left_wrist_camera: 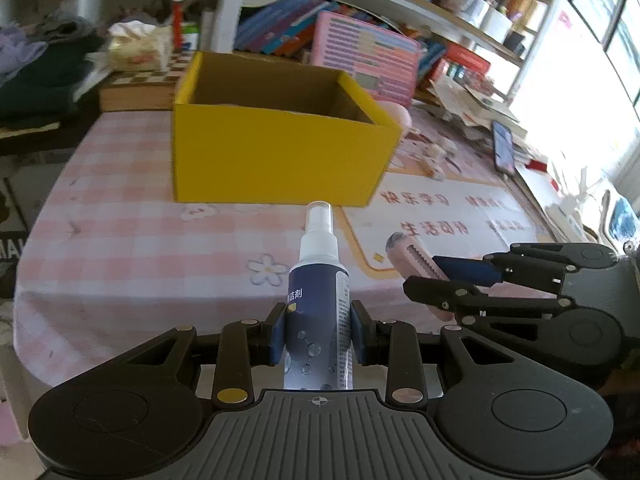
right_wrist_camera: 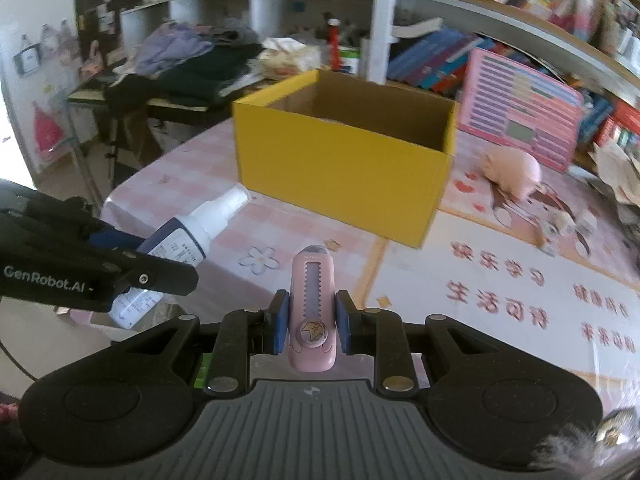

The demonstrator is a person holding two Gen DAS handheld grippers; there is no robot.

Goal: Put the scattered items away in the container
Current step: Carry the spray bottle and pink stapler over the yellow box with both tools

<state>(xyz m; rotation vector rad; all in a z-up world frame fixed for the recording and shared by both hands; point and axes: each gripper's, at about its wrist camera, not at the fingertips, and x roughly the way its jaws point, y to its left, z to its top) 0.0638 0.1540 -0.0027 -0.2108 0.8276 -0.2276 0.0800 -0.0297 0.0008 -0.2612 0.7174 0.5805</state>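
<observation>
Pink-checked cloth covers the tabletop (left_wrist_camera: 120, 240) below crowded bookshelves. Left claw (left_wrist_camera: 318, 330) grips a spray bottle (left_wrist_camera: 318, 300); right claw (right_wrist_camera: 310, 320) pinches a pink utility knife (right_wrist_camera: 314, 304). Open yellow box (left_wrist_camera: 280, 148) stands at twelve o'clock, well apart from both.

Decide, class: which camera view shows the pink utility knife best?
The right wrist view: the pink utility knife faces the camera, clamped in the right gripper. The left wrist view shows only its tip, seen sideways.
</observation>
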